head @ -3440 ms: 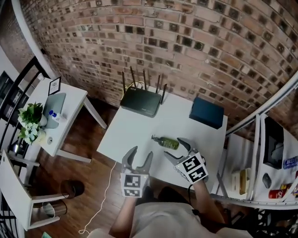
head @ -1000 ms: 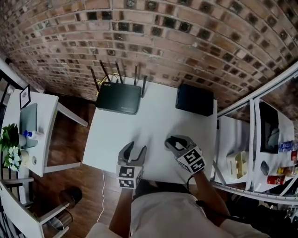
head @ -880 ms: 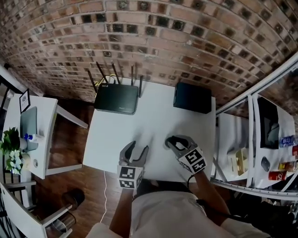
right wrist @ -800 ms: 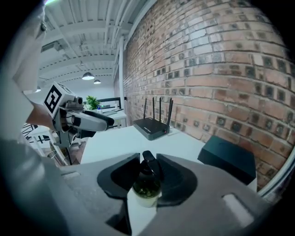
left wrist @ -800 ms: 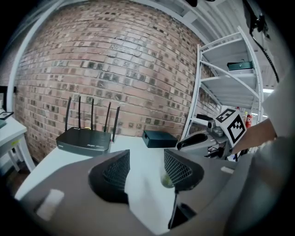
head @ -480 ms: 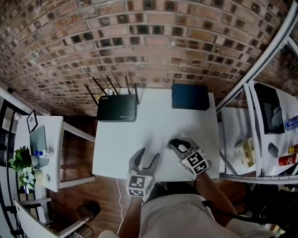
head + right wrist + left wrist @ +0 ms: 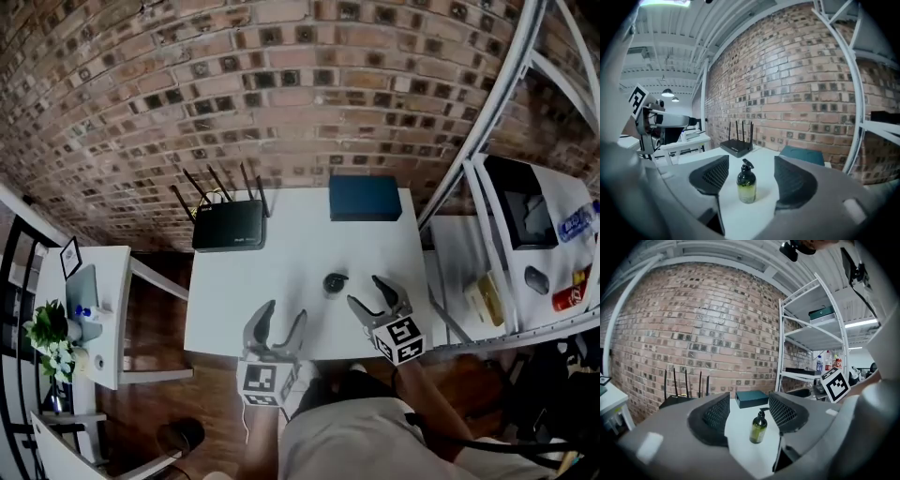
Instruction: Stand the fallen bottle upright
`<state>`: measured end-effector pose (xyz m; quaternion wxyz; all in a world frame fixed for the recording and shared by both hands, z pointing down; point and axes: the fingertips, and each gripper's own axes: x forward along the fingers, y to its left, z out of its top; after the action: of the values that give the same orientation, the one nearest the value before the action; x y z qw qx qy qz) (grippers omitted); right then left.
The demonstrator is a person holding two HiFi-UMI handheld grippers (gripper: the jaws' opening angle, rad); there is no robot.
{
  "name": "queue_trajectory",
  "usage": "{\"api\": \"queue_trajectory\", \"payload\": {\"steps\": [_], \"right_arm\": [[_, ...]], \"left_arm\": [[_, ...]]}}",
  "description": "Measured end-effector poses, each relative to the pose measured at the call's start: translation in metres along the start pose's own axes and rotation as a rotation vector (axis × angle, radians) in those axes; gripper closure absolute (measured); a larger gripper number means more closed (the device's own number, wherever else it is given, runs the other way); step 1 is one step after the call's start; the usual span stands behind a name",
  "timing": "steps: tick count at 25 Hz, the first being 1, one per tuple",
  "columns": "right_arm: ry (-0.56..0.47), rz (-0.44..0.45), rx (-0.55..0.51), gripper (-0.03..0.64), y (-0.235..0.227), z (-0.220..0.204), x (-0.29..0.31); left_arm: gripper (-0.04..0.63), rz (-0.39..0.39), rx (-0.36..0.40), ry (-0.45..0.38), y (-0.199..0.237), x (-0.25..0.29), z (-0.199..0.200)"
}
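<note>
Left gripper (image 7: 283, 316): jaws have just been opening and now stand apart, pads on nothing. I see the bottle (image 7: 335, 281) only ahead of them, untouched. It stands upright on the white table (image 7: 246, 281), pump on top, just beside the right gripper and clear of both. Seconds ago it lay on its side, so I judge the task done. Right gripper (image 7: 367, 292): jaws also just opened, apart, empty, bottle released. Both hands hover over the near table edge, pointing slightly down toward the brick wall.

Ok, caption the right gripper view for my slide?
Green pump bottle stands upright on the white table, just beyond the right tongs, which have just been opening and grip nothing.
</note>
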<state>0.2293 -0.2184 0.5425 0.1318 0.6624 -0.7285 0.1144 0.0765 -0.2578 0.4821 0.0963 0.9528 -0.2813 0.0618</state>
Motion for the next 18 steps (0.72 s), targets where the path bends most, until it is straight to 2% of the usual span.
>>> {"api": "queue_trajectory", "payload": {"steps": [3, 8, 11, 13, 18], "right_arm": [[-0.109, -0.049, 0.003, 0.317, -0.011, 0.035, -0.035], [-0.257, -0.121, 0.023, 0.209, -0.014, 0.074, -0.105], [-0.251, -0.116, 0.035, 0.183, -0.008, 0.078, -0.142], [-0.255, -0.105, 0.051, 0.183, -0.002, 0.08, -0.163], [-0.247, -0.109, 0.039, 0.183, 0.018, 0.083, -0.206]], "left_arm": [[0.308, 0.043, 0.018, -0.084, -0.02, -0.013, 0.031], [0.28, 0.113, 0.084, -0.148, -0.073, -0.042, 0.056], [0.226, 0.188, 0.072, -0.138, -0.1, -0.06, 0.055], [0.225, 0.222, 0.077, -0.131, -0.116, -0.075, 0.056], [0.222, 0.236, 0.102, -0.126, -0.153, -0.109, 0.068]]}}
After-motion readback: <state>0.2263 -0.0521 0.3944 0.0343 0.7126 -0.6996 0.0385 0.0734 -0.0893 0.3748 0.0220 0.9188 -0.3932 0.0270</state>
